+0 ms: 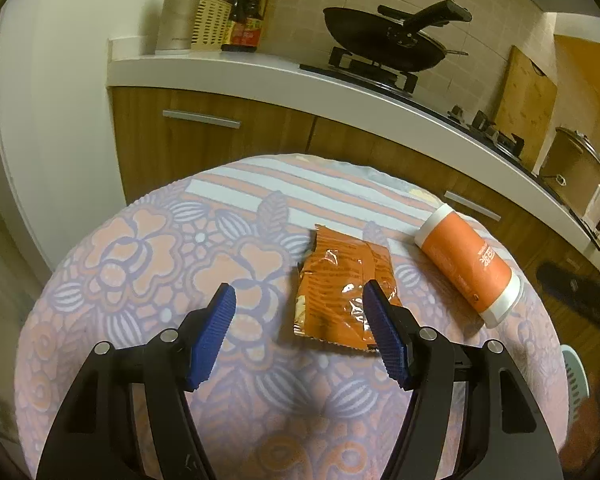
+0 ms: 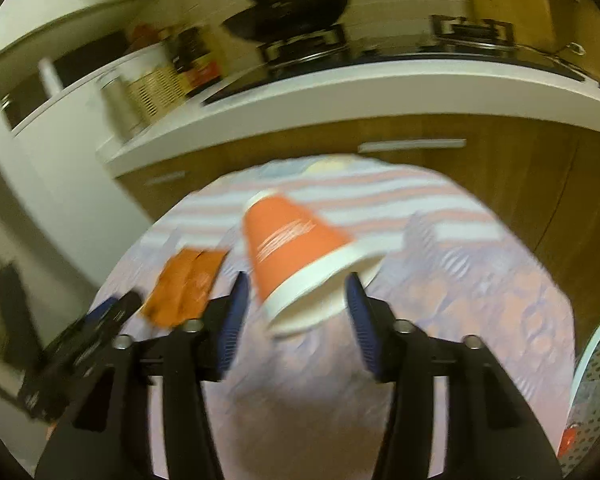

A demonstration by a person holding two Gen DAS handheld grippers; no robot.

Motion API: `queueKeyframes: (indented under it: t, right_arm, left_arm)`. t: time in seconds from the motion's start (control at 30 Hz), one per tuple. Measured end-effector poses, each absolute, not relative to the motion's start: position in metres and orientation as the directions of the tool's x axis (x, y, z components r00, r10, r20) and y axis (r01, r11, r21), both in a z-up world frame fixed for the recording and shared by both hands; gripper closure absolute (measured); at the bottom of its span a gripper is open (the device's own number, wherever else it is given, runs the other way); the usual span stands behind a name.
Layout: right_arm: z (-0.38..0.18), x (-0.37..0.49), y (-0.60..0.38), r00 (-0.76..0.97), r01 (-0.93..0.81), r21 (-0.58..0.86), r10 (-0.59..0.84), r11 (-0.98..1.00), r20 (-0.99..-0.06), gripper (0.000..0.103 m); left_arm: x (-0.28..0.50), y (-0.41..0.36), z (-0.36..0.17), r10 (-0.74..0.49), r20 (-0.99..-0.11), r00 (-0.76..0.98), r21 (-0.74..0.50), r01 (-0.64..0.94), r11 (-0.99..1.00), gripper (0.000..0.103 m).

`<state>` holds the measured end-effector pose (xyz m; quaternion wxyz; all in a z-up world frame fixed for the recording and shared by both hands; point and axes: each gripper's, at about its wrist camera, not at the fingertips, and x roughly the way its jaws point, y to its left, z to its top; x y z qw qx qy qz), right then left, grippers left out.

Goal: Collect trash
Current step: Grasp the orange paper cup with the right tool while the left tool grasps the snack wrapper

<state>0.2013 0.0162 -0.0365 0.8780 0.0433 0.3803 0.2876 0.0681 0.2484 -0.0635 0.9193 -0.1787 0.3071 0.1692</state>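
An orange snack wrapper [image 1: 336, 280] [image 2: 184, 284] lies crumpled on the round table's flowered cloth [image 1: 140, 248]. To its right an orange canister with white ends [image 1: 468, 264] [image 2: 292, 248] lies on its side. My left gripper [image 1: 298, 285] hovers open just short of the wrapper, its right finger overlapping the wrapper's near corner. My right gripper [image 2: 297, 276] stands open; in its blurred view the canister's near white end sits between the fingertips, with a gap at the left pad. Each gripper shows as a dark blur in the other's view.
Behind the table runs a white counter [image 1: 260, 76] over wooden cabinets, with a black wok [image 1: 380, 40] on the stove, bottles and a flask [image 1: 180, 4] at left, a cutting board and pot at right. A pale perforated basket [image 2: 596, 380] stands by the table's right edge.
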Motion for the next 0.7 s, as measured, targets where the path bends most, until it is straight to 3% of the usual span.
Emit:
queueKeyframes:
  t: [0.23,0.43,0.6,0.7]
  right_arm:
    - [-0.065,0.244,0.026,0.482,-0.456,0.353,0.560,0.817,-0.674,0.036]
    - [-0.082,0.251,0.035,0.366,-0.472,0.500,0.677,0.726,-0.639,0.035]
    - [-0.087,0.247,0.046,0.300,-0.493,0.542,0.718,0.680,-0.628,0.035]
    - [-0.083,0.239,0.052,0.295,-0.523,0.526,0.722,0.670,-0.626,0.044]
  left_arm:
    - [0.069,0.248,-0.064,0.207,-0.628,0.750,-0.214,-0.422,0.881,0.039]
    - [0.070,0.244,-0.064,0.212,-0.627,0.749,-0.193,-0.413,0.890,0.039]
    - [0.070,0.246,-0.064,0.207,-0.630,0.749,-0.206,-0.418,0.885,0.039]
    - [0.070,0.245,-0.064,0.205,-0.631,0.748,-0.207,-0.417,0.885,0.039]
